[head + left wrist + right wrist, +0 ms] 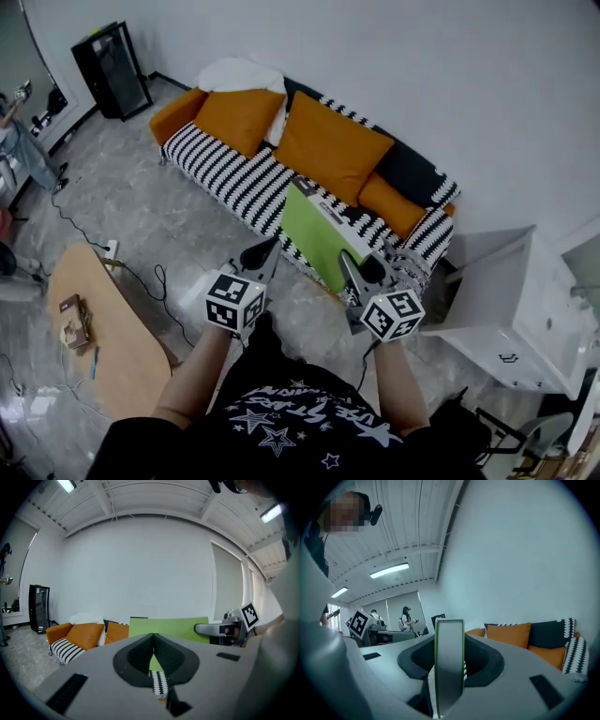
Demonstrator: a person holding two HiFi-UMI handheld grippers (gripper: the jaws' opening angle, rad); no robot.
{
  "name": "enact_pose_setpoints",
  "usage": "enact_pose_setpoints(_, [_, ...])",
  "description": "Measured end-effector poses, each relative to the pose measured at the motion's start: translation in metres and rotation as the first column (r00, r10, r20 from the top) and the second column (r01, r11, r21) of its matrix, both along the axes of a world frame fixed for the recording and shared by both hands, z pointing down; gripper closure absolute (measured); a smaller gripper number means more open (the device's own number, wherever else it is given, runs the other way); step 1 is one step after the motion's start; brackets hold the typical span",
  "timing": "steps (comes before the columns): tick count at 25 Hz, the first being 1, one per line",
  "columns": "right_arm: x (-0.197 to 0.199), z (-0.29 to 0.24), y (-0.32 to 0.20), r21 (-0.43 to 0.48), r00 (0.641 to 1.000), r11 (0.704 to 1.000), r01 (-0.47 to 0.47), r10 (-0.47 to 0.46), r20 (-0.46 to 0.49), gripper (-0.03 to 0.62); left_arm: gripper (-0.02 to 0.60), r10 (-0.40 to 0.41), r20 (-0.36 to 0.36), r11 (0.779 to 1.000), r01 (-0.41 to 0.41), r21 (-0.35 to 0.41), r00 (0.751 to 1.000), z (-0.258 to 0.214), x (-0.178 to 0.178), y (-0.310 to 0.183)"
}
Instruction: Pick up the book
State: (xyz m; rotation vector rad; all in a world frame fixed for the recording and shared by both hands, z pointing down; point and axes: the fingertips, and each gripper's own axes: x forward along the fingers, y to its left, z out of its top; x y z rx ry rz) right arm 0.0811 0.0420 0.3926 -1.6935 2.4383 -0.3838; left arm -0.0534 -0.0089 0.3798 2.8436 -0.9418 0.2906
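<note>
Head view looks steeply down on a grey stone floor point(131, 211), which spreads under and to the left of both grippers. Beyond the grippers, a long sofa point(230, 178) with a black-and-white striped cover runs along the white wall. To the right of the right gripper stands a white cabinet point(511, 300). A wooden bench point(117, 342) lies to the left of the left gripper, well apart from it, and a small box point(73, 321) rests on it. A black cabinet point(111, 67) stands far off to the left, against the wall.

Two large orange cushions point(330, 145) lean on the sofa back ahead of the grippers, with a white pillow point(246, 75) behind the left one and a black cushion point(410, 173) off to the right.

The book point(317, 234), with a bright green cover, is up in the air over the sofa's front edge and tilted, between the two grippers and touching only the right one. The right gripper point(354, 272) is clamped on the book's near right edge; in its own view the book stands edge-on between the jaws, with pale pages between thin green covers. The left gripper point(267, 251) hangs just to the left of the book. Its jaws are together at the tips with nothing between them, and the green cover shows just past them.
</note>
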Motion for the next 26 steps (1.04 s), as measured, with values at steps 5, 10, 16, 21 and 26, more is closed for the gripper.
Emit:
enact_pose_setpoints(5, [0.003, -0.002, 0.025, 0.011, 1.000, 1.000, -0.002, 0.002, -0.005, 0.441, 0.575, -0.001, -0.006, 1.000, 0.001, 0.014, 1.000, -0.002, 0.004, 0.024])
enact_pose_setpoints(10, [0.000, 0.000, 0.047, 0.015, 1.000, 1.000, 0.006, -0.006, -0.010, 0.441, 0.575, 0.005, -0.010, 1.000, -0.004, 0.019, 1.000, 0.000, 0.007, 0.046])
enact_pose_setpoints(16, [0.005, 0.006, 0.064, 0.005, 1.000, 1.000, -0.001, 0.001, 0.000, 0.441, 0.575, 0.017, -0.003, 1.000, -0.017, 0.004, 1.000, 0.009, 0.016, 0.064])
enact_pose_setpoints(21, [0.007, 0.007, 0.071, 0.004, 1.000, 1.000, -0.015, 0.015, 0.010, 0.441, 0.575, 0.027, 0.005, 1.000, -0.027, 0.002, 1.000, 0.010, 0.018, 0.069])
enact_pose_setpoints(26, [0.009, 0.009, 0.075, 0.002, 1.000, 1.000, -0.025, 0.025, 0.017, 0.441, 0.575, 0.033, 0.008, 0.999, -0.033, 0.001, 0.999, 0.010, 0.020, 0.072])
